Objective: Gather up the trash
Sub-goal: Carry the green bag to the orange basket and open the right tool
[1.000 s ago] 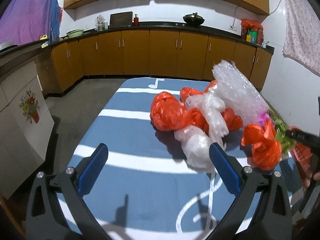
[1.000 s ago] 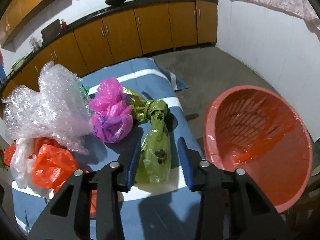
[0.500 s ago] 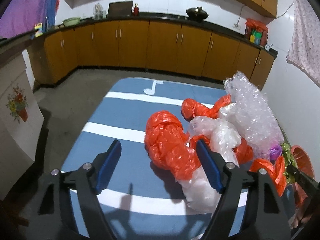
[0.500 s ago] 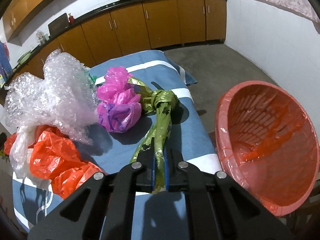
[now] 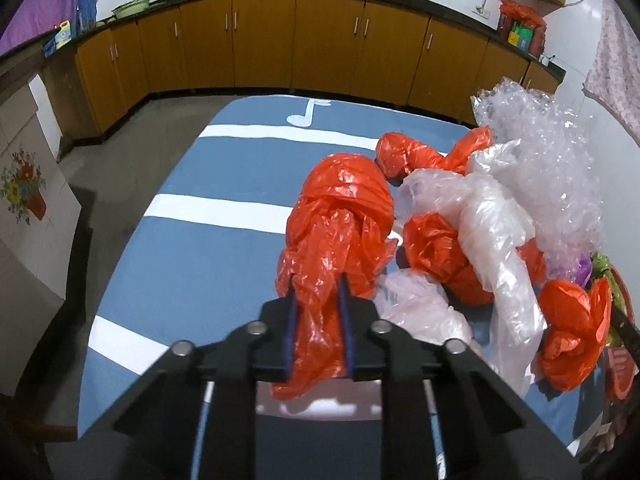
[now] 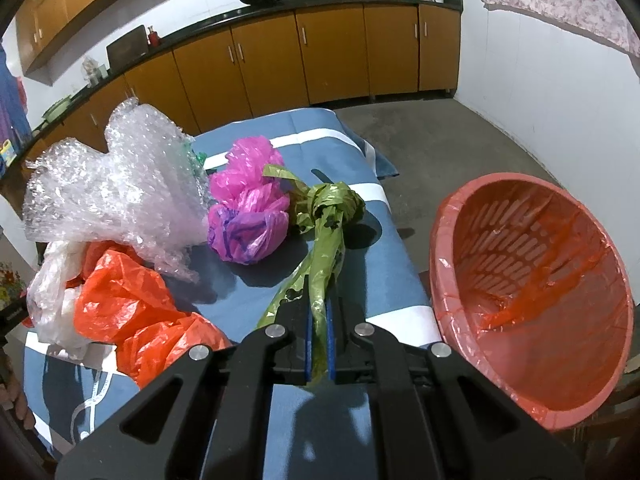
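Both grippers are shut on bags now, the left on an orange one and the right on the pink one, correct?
Not quite. The right gripper is shut on the green bag, not the pink bag beside it, as the right wrist view shows. The left gripper does clamp an orange bag.

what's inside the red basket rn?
The red basket holds only its thin red plastic liner, bunched low inside. No trash shows in it. Whatever lies beneath the liner folds is hidden.

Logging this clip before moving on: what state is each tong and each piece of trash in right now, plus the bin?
Left tongs: shut on the orange bag.
Orange bag: knotted, tail pinched, body on the table.
Right tongs: shut on the green bag.
Green bag: knotted, tail pinched, stretched out.
Pink bag: bunched, lying free.
Bubble wrap: crumpled, untouched.
Basket: lined, no trash inside.
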Motion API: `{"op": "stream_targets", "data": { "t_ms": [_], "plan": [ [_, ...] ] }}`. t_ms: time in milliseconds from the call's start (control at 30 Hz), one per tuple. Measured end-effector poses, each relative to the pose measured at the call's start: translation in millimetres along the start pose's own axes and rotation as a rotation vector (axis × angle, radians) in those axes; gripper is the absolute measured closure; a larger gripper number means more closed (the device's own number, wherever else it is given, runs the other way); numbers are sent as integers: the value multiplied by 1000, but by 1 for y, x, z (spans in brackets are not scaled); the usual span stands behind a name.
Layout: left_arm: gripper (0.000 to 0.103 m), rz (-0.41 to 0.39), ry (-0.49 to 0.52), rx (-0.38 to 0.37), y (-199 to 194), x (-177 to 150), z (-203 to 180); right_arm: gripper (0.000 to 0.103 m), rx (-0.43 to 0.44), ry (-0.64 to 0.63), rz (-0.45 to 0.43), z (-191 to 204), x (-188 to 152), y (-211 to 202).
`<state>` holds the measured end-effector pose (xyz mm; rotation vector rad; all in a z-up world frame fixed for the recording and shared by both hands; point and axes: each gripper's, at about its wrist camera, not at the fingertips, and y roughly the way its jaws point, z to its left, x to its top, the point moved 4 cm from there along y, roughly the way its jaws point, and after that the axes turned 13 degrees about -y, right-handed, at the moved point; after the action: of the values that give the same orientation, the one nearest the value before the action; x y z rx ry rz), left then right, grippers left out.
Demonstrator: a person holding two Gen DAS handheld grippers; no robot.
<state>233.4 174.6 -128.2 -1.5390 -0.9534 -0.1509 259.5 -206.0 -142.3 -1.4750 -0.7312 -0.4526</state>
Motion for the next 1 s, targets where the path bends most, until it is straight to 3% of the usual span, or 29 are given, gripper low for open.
{"op": "stream_targets", "data": {
  "t_ms": [567,1000],
  "plan": [
    [92,-180,17,-79,-85,14,-3,98,-12,22,-113,-10,7,-48],
    [92,-225,144,-310,-159,-11,-105,99,-100,78,-224,-54,-1,-110]
  ]
}}
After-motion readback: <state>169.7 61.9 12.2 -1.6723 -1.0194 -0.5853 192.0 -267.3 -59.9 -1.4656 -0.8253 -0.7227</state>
